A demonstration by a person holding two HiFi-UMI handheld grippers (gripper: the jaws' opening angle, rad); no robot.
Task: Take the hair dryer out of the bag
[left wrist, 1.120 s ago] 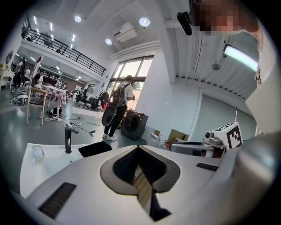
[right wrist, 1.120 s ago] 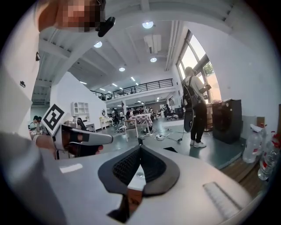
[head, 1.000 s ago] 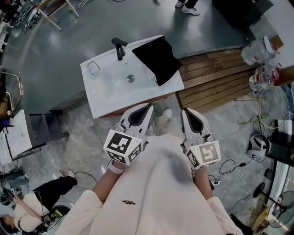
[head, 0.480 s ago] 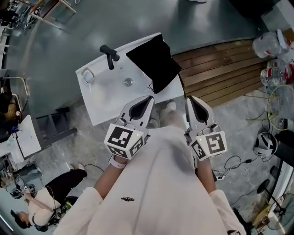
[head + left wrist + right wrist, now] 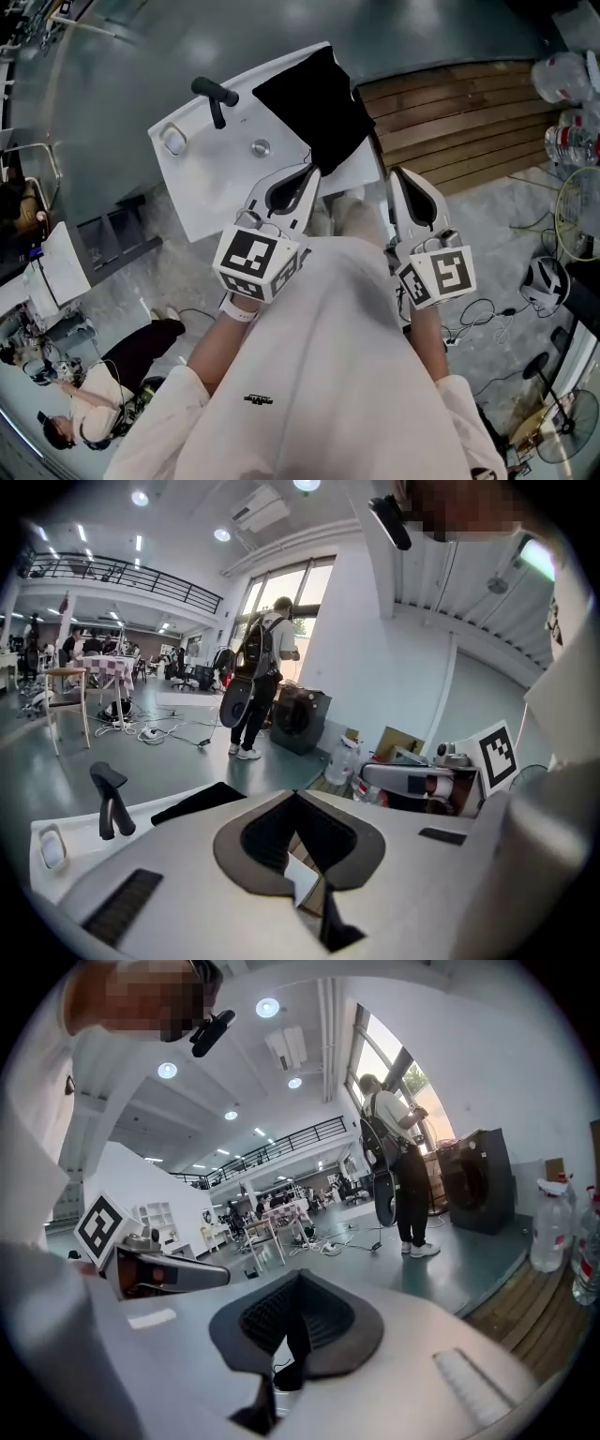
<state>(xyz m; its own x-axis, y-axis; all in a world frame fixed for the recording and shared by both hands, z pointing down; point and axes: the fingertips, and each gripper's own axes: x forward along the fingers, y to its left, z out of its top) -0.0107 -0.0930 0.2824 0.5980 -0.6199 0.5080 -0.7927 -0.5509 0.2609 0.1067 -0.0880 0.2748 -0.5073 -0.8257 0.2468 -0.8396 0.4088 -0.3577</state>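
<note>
A black bag [image 5: 314, 112] lies flat on the right part of a white washbasin top [image 5: 211, 192]; in the left gripper view the black bag [image 5: 197, 802] shows just beyond the jaws. No hair dryer is visible. My left gripper [image 5: 307, 173] is shut and empty, its tip over the basin's near edge just short of the bag. My right gripper [image 5: 401, 173] is also shut and empty, off the basin's right side. The closed tips show as left gripper [image 5: 298, 795] and right gripper [image 5: 300, 1275] in their own views.
A black faucet [image 5: 214, 94], a drain [image 5: 260, 147] and a small white dish [image 5: 173, 139] are on the basin. A slatted wooden platform [image 5: 450, 117] with water bottles [image 5: 562, 80] lies to the right. A person [image 5: 84, 412] crouches at lower left; another person [image 5: 258, 682] stands beyond.
Both grippers have moved forward to the basin and bag, which now sit closer in the head view. The jaws stayed shut and empty.
</note>
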